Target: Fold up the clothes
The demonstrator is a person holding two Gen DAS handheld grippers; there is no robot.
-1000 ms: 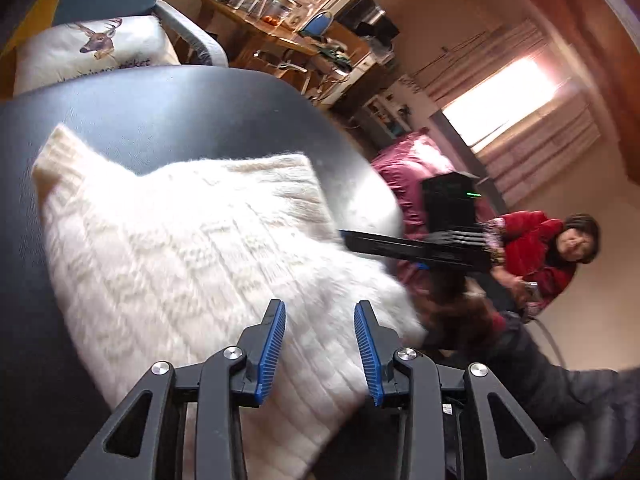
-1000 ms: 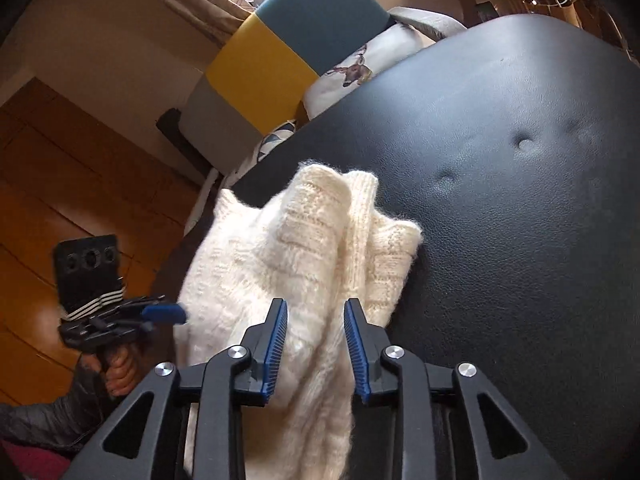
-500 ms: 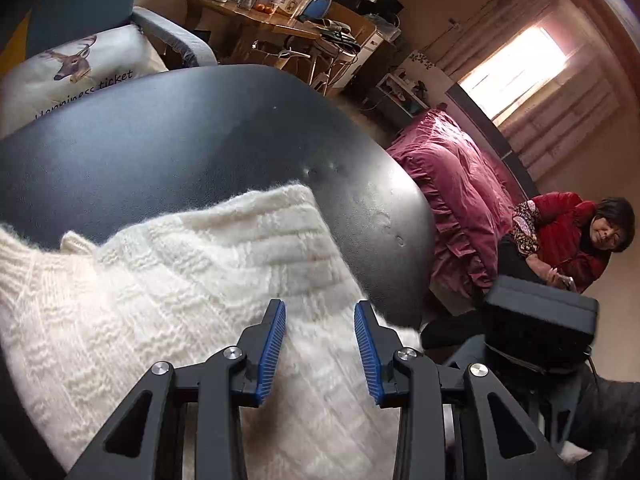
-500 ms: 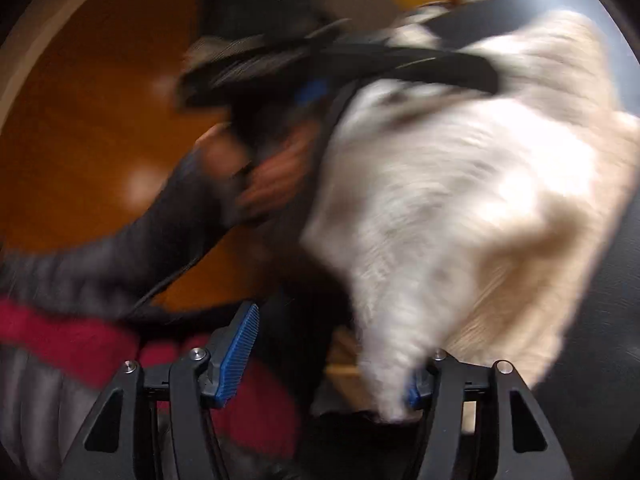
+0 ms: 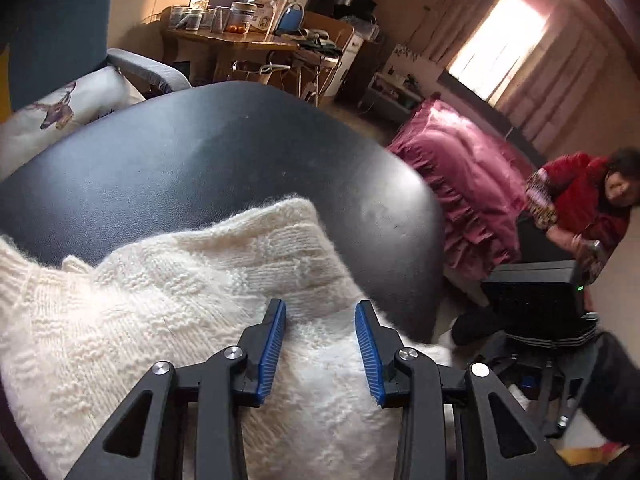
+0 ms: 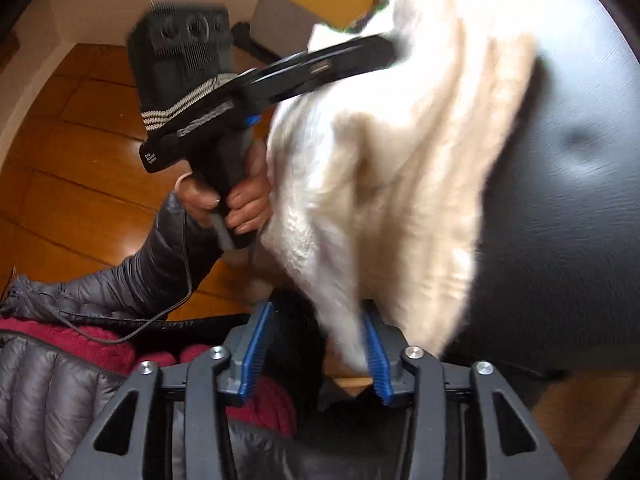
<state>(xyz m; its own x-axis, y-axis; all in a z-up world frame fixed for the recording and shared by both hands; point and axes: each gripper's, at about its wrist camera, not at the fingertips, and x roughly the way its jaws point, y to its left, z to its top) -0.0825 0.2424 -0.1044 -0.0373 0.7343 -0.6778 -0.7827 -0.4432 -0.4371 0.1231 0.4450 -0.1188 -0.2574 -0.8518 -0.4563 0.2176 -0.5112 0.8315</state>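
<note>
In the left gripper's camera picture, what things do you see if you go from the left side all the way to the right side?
Deer cushion → white knitted sweater → left gripper → pink bed cover → black camera block of the right gripper → person in red.

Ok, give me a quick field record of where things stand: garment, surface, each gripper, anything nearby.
garment: white knit sweater, bunched, partly folded, one edge hanging off the near side of the surface
surface: black padded top
left gripper: open, over the sweater, gripping nothing
right gripper: open, hanging sweater edge between the jaws against the right pad; picture blurred
left hand: around the left gripper's handle beside the sweater
nearby: deer-print cushion, red bed cover, seated person in red
</note>
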